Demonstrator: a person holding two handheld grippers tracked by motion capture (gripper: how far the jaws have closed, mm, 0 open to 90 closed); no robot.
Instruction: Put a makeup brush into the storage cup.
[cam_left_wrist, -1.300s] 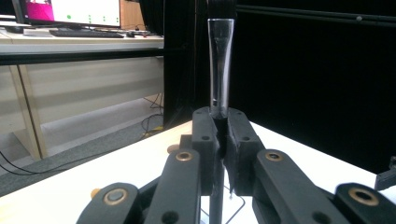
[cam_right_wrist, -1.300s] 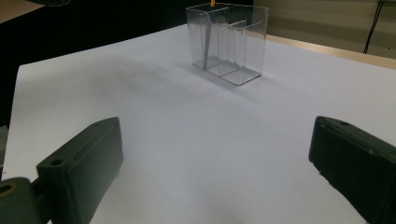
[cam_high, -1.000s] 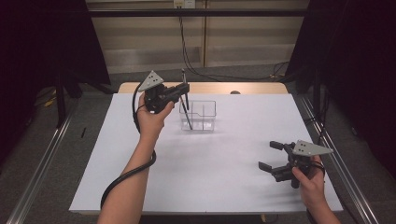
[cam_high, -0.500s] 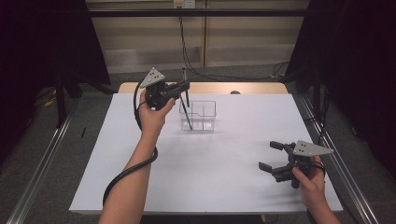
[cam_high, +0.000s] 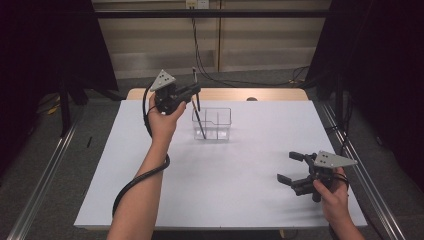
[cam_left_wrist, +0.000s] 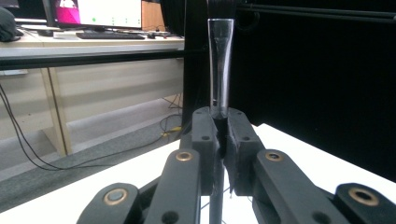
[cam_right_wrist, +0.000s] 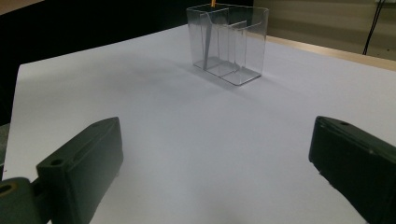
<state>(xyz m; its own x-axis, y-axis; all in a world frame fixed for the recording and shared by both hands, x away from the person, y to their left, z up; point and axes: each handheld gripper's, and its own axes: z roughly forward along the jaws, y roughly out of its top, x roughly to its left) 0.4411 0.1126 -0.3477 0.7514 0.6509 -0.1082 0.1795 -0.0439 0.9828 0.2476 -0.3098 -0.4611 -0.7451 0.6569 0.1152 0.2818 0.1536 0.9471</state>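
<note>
The left hand (cam_high: 162, 122) is raised over the desk (cam_high: 150, 190), its left claw (cam_high: 196, 90) pinching a thin dark brush (cam_left_wrist: 219, 70) whose lower end dips into the clear box (cam_high: 215, 125). The right claw (cam_high: 290, 167), spread wide, rests well apart near the desk's right edge.

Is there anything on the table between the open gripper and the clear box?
No. In the right gripper view, bare white table stretches from the right gripper to the clear box; the high view agrees.
</note>
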